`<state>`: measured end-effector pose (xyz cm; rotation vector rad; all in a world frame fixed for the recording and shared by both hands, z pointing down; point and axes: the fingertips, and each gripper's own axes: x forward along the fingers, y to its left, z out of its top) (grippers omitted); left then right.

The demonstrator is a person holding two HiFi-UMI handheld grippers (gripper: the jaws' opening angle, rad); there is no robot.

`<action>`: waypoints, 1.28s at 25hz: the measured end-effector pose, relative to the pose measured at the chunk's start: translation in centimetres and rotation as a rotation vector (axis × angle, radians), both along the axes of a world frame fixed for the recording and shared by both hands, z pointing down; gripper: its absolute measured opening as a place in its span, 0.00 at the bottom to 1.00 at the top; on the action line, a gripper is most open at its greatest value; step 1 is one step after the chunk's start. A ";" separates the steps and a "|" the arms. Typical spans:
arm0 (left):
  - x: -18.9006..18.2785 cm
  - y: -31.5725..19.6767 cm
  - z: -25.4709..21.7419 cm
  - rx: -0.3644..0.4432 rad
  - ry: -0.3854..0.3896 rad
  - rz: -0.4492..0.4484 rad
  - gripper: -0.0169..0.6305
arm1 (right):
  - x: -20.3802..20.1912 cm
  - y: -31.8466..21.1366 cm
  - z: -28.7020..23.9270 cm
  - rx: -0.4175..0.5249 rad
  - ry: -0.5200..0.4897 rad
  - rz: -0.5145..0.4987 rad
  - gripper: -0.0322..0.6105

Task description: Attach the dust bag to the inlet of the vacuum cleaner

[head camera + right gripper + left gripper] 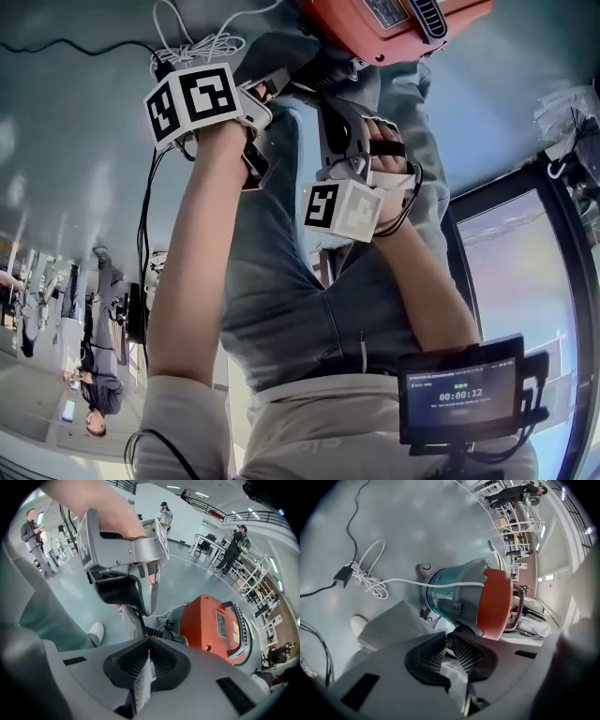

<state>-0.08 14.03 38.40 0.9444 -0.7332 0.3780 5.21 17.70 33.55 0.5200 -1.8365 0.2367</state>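
The vacuum cleaner (473,603) lies on the floor, with a teal drum and an orange lid (214,624); the lid also shows at the top of the head view (394,21). The grey mesh dust bag (386,624) hangs at the lower left of the left gripper view. My left gripper (449,641) is shut on a pale fold of the bag, just short of the drum. My right gripper (149,645) is shut on a mesh strip of the bag (140,686), directly under the left gripper's body (124,559). Both marker cubes (192,98) (342,208) sit close together. The inlet is hidden.
A white cord (370,581) with a black adapter (343,573) lies coiled on the floor left of the vacuum. A white shoe (96,631) stands near it. A small timer screen (459,389) sits at the lower right. People, tables and shelves (234,545) stand far off.
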 end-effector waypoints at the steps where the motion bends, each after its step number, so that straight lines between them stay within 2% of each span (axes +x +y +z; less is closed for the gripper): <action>1: 0.0 0.2 0.3 -0.022 -0.005 -0.029 0.08 | 0.0 0.0 -0.1 0.003 0.000 0.001 0.07; 4: -0.3 0.1 0.4 -0.073 0.039 -0.148 0.09 | 0.0 0.1 -0.2 -0.006 -0.002 0.015 0.07; 9: -1.4 1.0 -1.1 -0.073 0.096 -0.211 0.09 | -0.2 0.3 0.2 -0.014 -0.004 0.002 0.07; 14: -1.7 1.0 -1.7 -0.099 0.087 -0.244 0.11 | 0.1 0.3 0.4 -0.024 -0.003 0.016 0.07; 16: -1.8 0.8 -1.7 -0.096 0.085 -0.235 0.11 | -0.1 0.2 0.3 -0.020 -0.007 0.013 0.07; 20: -1.0 1.5 -0.8 -0.144 0.107 -0.222 0.11 | -0.4 0.8 0.1 -0.011 -0.001 -0.016 0.07; 25: -1.4 1.7 0.2 -0.147 0.078 -0.061 0.11 | -1.9 1.6 -0.3 0.030 -0.012 -0.145 0.07; 28: -1.0 1.9 0.6 -0.157 0.069 0.009 0.11 | -2.4 1.9 -0.7 0.038 -0.022 -0.184 0.07; 30: -0.9 1.7 1.0 -0.159 0.064 0.008 0.11 | -2.7 1.8 -0.8 0.035 -0.032 -0.186 0.07; 32: -0.9 1.4 1.2 -0.161 0.068 -0.032 0.11 | -2.9 1.5 -0.8 0.024 -0.047 -0.169 0.07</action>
